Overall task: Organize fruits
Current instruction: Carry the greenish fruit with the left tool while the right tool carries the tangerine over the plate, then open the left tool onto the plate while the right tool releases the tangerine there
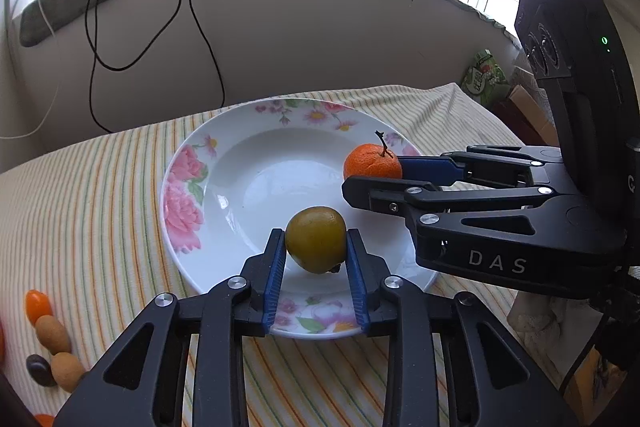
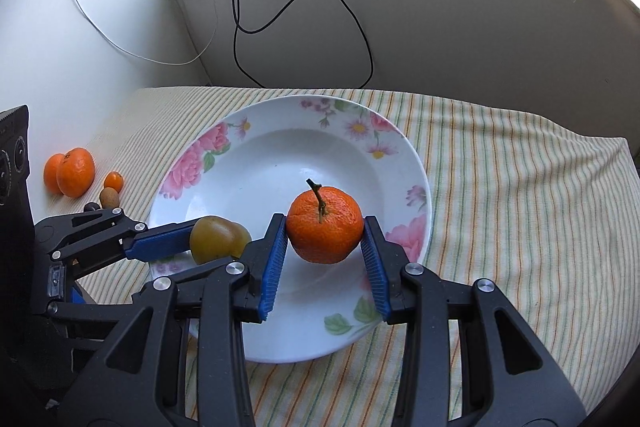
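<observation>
A white floral plate [image 1: 184,187] [image 2: 280,115] lies on a striped tablecloth. My left gripper [image 1: 315,233] is shut on a yellow-green fruit [image 1: 316,241] [image 2: 218,239], its blue pads against both sides, low over the plate's near part. In the right wrist view this fruit sits at the plate's left edge. My right gripper [image 2: 324,219] [image 1: 374,173] is shut on an orange mandarin [image 2: 324,225] [image 1: 372,161] with its stem up, held just above the plate's right side. The two grippers are close together, side by side.
Loose fruit lies left of the plate: two mandarins [image 2: 70,173], a small orange fruit [image 2: 113,181] [image 1: 38,305] and brown ones [image 2: 109,197] [image 1: 52,335]. Black cables [image 2: 304,7] hang down the wall behind. A green snack bag [image 1: 484,75] stands at the far right.
</observation>
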The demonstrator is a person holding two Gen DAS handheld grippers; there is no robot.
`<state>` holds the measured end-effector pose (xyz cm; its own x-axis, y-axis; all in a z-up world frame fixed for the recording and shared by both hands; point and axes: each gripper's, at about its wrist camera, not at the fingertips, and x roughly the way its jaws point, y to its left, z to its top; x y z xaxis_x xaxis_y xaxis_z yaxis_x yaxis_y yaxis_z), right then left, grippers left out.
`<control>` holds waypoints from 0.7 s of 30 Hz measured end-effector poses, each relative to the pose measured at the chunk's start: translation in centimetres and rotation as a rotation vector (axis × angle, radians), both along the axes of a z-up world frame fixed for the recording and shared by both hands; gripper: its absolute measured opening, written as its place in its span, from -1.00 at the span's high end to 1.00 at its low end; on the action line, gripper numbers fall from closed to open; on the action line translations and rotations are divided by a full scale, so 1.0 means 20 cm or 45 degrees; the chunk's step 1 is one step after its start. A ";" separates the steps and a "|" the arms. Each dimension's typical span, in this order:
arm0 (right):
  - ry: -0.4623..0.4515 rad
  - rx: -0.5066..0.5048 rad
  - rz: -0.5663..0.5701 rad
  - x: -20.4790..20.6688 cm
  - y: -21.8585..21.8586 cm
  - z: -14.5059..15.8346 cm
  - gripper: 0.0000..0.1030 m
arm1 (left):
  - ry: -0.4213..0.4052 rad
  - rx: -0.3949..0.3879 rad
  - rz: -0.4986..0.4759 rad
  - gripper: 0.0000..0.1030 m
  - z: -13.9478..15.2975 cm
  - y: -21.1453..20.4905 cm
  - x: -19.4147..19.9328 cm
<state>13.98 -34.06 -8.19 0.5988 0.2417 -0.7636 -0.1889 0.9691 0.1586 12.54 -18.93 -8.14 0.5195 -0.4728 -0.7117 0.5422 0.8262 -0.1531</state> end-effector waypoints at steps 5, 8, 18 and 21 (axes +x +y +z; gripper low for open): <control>0.002 -0.009 -0.003 0.00 0.01 0.01 0.21 | -0.004 -0.013 0.006 0.05 0.01 0.01 0.00; -0.021 -0.015 -0.005 -0.01 0.01 0.03 -0.14 | -0.003 -0.014 0.016 0.05 0.01 0.01 0.01; -0.082 -0.035 -0.032 -0.06 0.01 0.10 -0.24 | 0.000 -0.027 0.040 0.05 0.02 0.06 -0.01; -0.099 -0.028 -0.043 -0.08 0.00 0.12 -0.25 | -0.001 -0.040 0.053 0.05 0.03 0.08 -0.02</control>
